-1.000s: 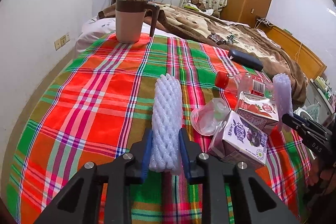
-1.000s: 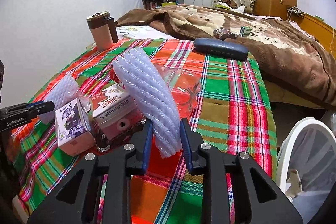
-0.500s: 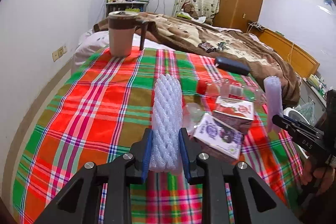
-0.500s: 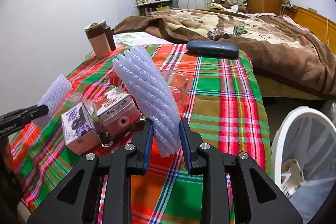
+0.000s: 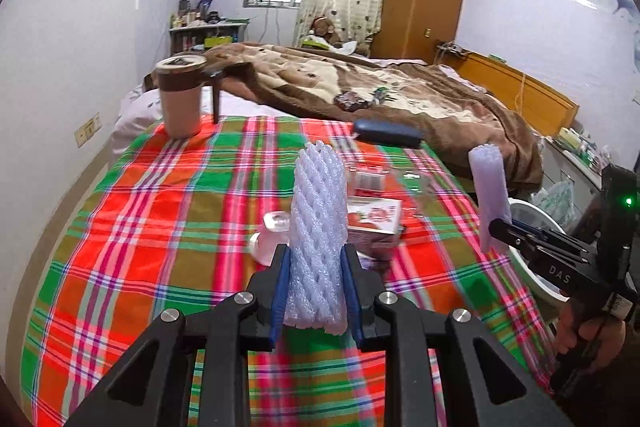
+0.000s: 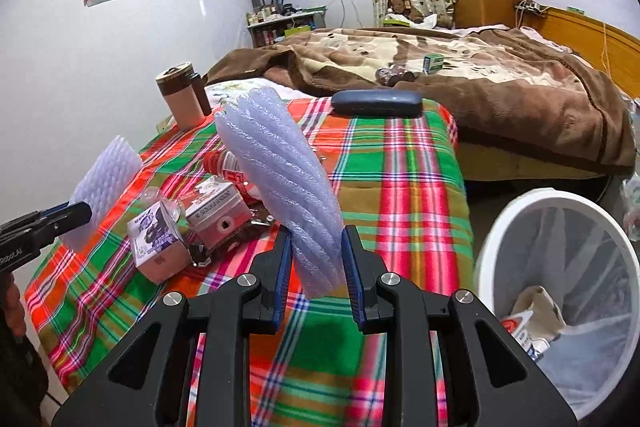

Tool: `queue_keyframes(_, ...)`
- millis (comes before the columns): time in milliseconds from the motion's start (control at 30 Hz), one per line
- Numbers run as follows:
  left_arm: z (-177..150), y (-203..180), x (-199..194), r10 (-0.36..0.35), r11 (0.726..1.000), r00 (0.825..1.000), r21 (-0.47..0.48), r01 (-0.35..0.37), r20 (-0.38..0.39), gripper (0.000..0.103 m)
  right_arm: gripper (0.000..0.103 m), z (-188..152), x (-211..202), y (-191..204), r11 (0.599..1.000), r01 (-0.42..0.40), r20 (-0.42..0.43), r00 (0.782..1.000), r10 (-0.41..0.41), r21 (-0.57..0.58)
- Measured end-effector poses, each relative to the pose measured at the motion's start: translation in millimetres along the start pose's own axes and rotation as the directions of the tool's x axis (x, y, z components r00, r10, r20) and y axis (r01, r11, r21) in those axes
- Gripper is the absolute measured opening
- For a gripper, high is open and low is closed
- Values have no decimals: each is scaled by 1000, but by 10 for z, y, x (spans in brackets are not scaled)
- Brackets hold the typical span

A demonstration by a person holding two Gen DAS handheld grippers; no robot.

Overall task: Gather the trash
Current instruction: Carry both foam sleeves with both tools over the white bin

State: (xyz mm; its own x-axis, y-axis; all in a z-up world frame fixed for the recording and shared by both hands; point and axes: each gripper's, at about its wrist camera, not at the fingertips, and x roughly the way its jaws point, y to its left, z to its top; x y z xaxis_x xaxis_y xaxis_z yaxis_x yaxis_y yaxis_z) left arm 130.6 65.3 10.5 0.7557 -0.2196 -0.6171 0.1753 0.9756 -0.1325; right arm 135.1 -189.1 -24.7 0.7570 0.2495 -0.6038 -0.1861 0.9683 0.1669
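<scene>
Plaid cloth point(image 6: 404, 187) on the table beside the bed lies below both clamped foam sleeves, the left gripper point(image 5: 316, 287) squeezing one point(image 5: 318, 227), the right gripper point(image 6: 316, 259) another point(image 6: 280, 179), either light sleeve liable to slip before reaching the white bin point(image 6: 492, 239).

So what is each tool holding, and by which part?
Left tool: white foam net sleeve, by its lower end. Right tool: another white foam sleeve, also lower end.
</scene>
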Motion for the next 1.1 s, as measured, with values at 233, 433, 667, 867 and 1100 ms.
queue_keyframes(233, 27, -404, 6, -50, 997, 999, 55, 50, 0, 26, 26, -19, -200, -193, 999, 26, 22, 999, -27, 36)
queue_keyframes(433, 30, -757, 46, -90, 991, 996, 101, 91, -8, 26, 26, -40, -357, -380, 997, 52, 41, 998, -55, 65)
queue_keyframes(667, 64, -1183, 112, -144, 978, 989, 150, 145, -17, 26, 26, -91, -512, -624, 989, 99, 48, 993, -105, 114)
queue_keyframes(867, 68, -1569, 208, -203, 960, 978, 191, 206, -36, 26, 26, -128, -638, -861, 975, 155, 45, 985, -164, 160)
queue_keyframes(1100, 36, -2061, 380, -270, 931, 960, 235, 280, -76, 26, 26, -196, -744, -1087, 952, 240, 36, 967, -251, 187)
